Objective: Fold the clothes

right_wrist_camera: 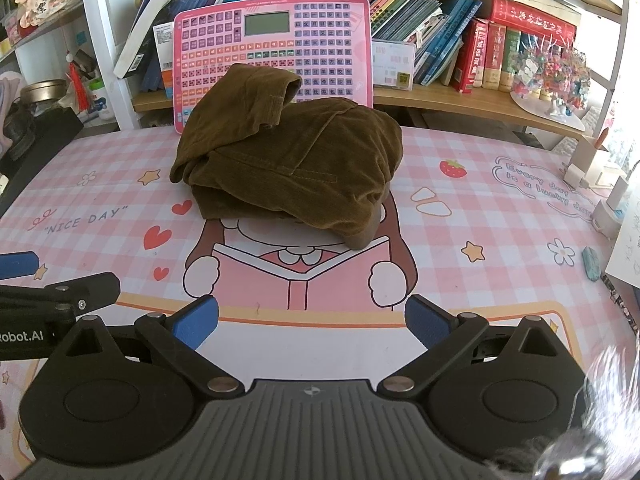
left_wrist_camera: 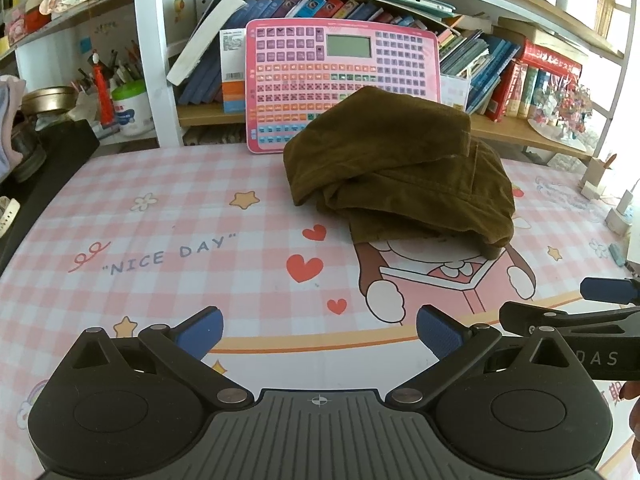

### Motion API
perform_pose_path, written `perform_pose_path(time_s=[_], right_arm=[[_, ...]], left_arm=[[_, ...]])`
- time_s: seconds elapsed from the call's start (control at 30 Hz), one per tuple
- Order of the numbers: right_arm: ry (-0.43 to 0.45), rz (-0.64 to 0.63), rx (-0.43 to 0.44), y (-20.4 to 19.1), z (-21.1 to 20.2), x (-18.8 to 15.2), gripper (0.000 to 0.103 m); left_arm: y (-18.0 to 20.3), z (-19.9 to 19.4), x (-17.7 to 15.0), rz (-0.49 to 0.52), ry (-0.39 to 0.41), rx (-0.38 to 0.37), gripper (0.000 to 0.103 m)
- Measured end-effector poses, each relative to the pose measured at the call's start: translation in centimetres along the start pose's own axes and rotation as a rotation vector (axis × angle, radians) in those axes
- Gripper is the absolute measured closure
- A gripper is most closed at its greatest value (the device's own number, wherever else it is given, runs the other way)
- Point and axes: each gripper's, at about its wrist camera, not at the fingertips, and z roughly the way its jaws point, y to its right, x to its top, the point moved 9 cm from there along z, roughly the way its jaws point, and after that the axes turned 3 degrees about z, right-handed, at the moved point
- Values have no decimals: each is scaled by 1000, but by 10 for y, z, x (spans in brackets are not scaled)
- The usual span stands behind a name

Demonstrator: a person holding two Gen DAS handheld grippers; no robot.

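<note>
The bundled brown corduroy garment [right_wrist_camera: 288,160] lies far on the counter [right_wrist_camera: 480,216], ahead of both spread, empty tongs, the right tongs [right_wrist_camera: 312,326] more squarely facing it than the left tongs [left_wrist_camera: 320,334].

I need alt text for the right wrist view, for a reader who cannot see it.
A brown garment lies loosely folded on a pink checked table mat, before a pink keyboard toy. The open right gripper hovers nearer, empty.

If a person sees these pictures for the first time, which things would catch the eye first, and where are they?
First, the brown corduroy garment, bundled in rough folds at the middle of the pink checked table mat. Behind it, a pink learning keyboard leans upright against the bookshelf. Near the camera, the left gripper and the right gripper are open, holding nothing.
</note>
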Motion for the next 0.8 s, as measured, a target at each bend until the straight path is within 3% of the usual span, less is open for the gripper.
perform_pose_path(time_s=[0.8], right_arm=[[5, -3, -11, -2, -4, -2, 2]], left_arm=[[-2, 0, -3, -17, -25, -27, 0]])
